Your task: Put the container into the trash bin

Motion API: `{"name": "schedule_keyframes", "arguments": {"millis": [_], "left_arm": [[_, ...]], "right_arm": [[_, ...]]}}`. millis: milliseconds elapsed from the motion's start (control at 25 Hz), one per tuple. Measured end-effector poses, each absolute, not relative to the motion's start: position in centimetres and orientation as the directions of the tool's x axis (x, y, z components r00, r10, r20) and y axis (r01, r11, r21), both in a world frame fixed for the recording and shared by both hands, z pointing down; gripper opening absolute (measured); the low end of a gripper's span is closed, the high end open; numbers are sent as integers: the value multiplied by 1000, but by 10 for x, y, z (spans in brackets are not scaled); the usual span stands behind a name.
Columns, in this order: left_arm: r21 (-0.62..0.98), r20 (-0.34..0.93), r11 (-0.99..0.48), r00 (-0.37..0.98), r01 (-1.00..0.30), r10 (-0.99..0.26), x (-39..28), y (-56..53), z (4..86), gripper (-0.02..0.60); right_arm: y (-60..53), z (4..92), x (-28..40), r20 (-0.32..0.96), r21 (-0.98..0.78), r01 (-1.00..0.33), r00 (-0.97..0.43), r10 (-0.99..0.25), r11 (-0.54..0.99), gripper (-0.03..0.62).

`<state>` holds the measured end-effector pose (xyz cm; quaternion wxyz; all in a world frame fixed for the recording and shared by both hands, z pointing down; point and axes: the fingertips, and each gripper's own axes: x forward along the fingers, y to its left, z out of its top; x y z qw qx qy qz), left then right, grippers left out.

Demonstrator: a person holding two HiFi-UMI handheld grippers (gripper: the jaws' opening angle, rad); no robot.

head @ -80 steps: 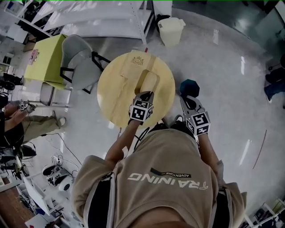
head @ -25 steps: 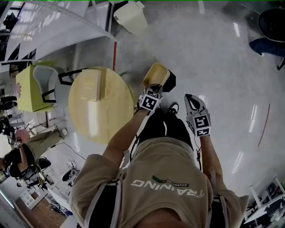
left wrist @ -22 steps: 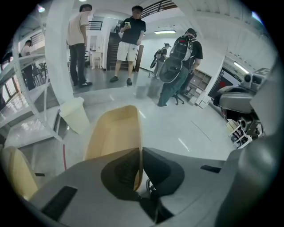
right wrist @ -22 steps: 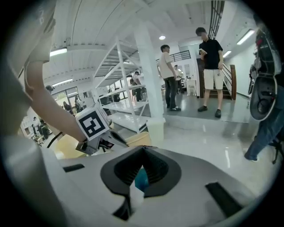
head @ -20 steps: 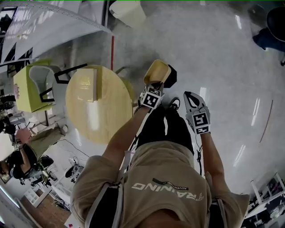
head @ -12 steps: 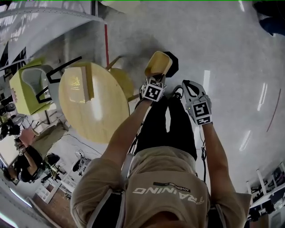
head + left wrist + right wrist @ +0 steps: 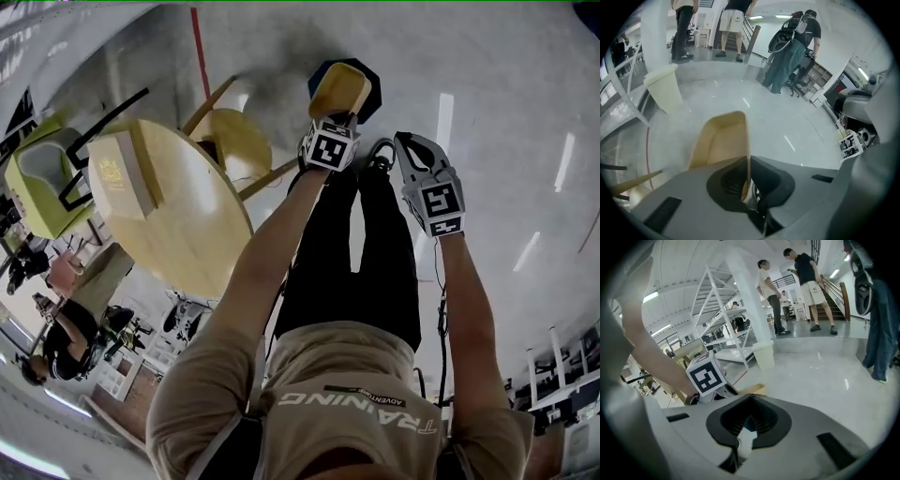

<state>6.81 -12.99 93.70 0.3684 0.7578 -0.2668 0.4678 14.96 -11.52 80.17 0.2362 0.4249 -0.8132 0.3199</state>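
Fingers of the left gripper (image 7: 335, 120) clamp the tan container (image 7: 339, 89) by its rim, arm outstretched, holding it above the dark trash bin (image 7: 375, 97); the right gripper (image 7: 411, 143), fingers closed on nothing, hangs beside the bin.

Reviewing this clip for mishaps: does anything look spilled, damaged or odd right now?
Nothing stands out. The left gripper pinches the tan container by one wall; it looks empty and undamaged, overlapping the dark trash bin in the head view. No spill shows on the floor.
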Motion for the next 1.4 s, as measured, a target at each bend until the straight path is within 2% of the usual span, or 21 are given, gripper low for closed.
{"name": "schedule_keyframes", "arguments": {"millis": [360,800,1000,1160,1400], "left_arm": [[333,914,-563,405,-757,-5,57,-142,1044,20],[333,929,-580,365,-744,64,64,-141,1118,20],[308,937,-595,345,-742,54,63,-137,1138,28],[288,944,-597,326,-749,46,57,-136,1146,66],[284,943,-593,333,-753,29,56,-139,1134,66]], "right_arm": [[-130,912,142,688,-360,-841,-532,-494,405,-2],[-133,967,149,689,-391,-830,-550,-472,397,-2],[-126,980,152,691,-406,-830,-552,-467,382,-2],[-118,985,151,694,-413,-824,-560,-453,388,-2],[-110,977,151,696,-415,-823,-562,-447,388,-2]]}}
